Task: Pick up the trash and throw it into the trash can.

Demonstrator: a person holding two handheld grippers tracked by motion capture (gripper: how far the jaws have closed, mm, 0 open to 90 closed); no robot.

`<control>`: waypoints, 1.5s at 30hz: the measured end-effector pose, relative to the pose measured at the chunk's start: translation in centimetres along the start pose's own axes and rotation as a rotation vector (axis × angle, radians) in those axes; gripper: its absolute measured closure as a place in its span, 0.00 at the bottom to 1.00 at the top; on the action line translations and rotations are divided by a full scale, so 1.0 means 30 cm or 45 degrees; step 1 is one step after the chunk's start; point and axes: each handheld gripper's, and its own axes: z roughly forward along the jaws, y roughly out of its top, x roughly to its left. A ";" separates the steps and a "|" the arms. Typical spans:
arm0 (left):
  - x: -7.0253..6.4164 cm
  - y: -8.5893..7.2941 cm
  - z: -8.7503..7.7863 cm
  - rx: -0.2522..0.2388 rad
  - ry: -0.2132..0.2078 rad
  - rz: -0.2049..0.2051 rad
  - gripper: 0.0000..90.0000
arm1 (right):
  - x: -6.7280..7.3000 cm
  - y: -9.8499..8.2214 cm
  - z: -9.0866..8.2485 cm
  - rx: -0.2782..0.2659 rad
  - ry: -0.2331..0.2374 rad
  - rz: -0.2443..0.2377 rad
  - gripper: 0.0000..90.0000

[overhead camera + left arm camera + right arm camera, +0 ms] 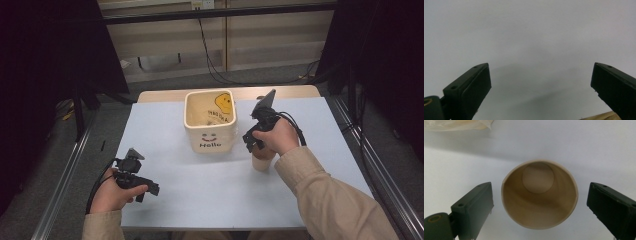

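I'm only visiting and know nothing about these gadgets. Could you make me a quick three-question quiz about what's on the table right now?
1. True or false: the right gripper is clamped on the cup.
2. What word is printed on the front of the square tub?
3. Which is under the left gripper: A) the cup, B) bare blue mat, C) the tub?

Key: 1. False; its jaws stand open on either side of the cup, apart from it. 2. Hello. 3. B.
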 end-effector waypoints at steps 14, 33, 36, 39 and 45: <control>-0.002 -0.001 -0.001 -0.008 -0.009 -0.004 0.03 | -0.004 -0.008 0.039 -0.017 -0.013 0.015 0.14; -0.003 0.002 0.004 -0.012 0.007 0.010 0.03 | -0.024 -0.007 0.001 0.019 0.014 0.042 0.23; -0.004 0.003 0.007 -0.018 0.010 0.009 0.03 | -0.033 -0.004 -0.038 0.022 0.026 0.036 0.23; -0.006 0.003 0.008 -0.015 0.007 0.006 0.03 | -0.038 0.000 -0.074 0.015 0.028 0.026 0.23; -0.001 0.004 0.006 -0.004 0.006 0.027 0.03 | -0.034 0.006 -0.120 0.016 0.036 0.020 0.24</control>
